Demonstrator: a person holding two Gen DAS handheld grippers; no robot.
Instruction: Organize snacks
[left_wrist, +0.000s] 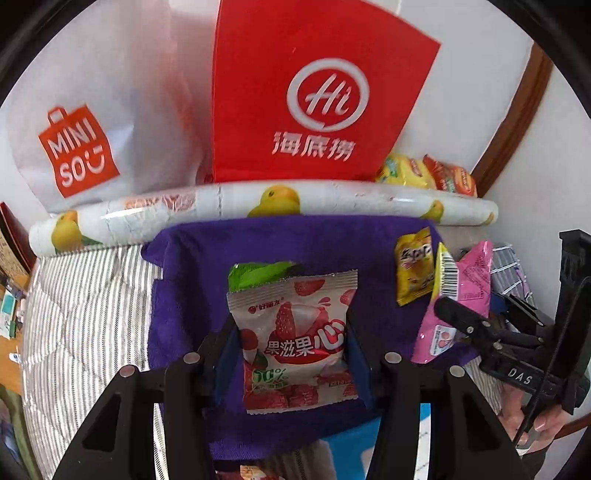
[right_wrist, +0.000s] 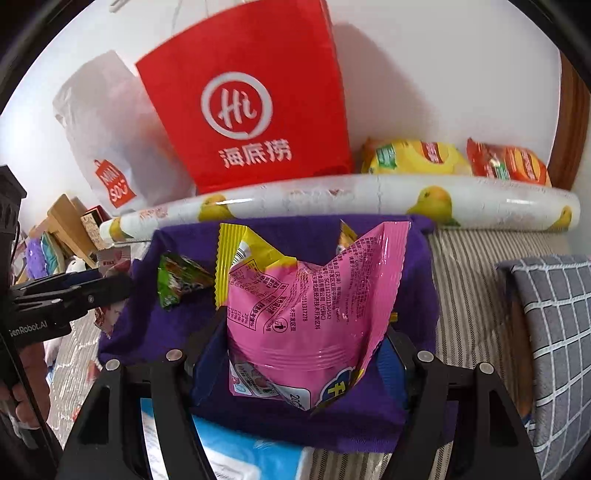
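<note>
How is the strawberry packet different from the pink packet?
The strawberry packet is white and red with fruit pictures; the pink packet is pink with yellow trim. The strawberry packet shows its front, while the pink packet shows its printed back. The strawberry packet sits in the left gripper; the pink packet is in the right gripper. Both are held over the purple towel.

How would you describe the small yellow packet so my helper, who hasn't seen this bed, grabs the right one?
Find the purple towel spread in front of the red paper bag. Near the towel's right edge lies the small yellow packet, beyond the pink packet in the right gripper. It is the only loose all-yellow sachet there.
</note>
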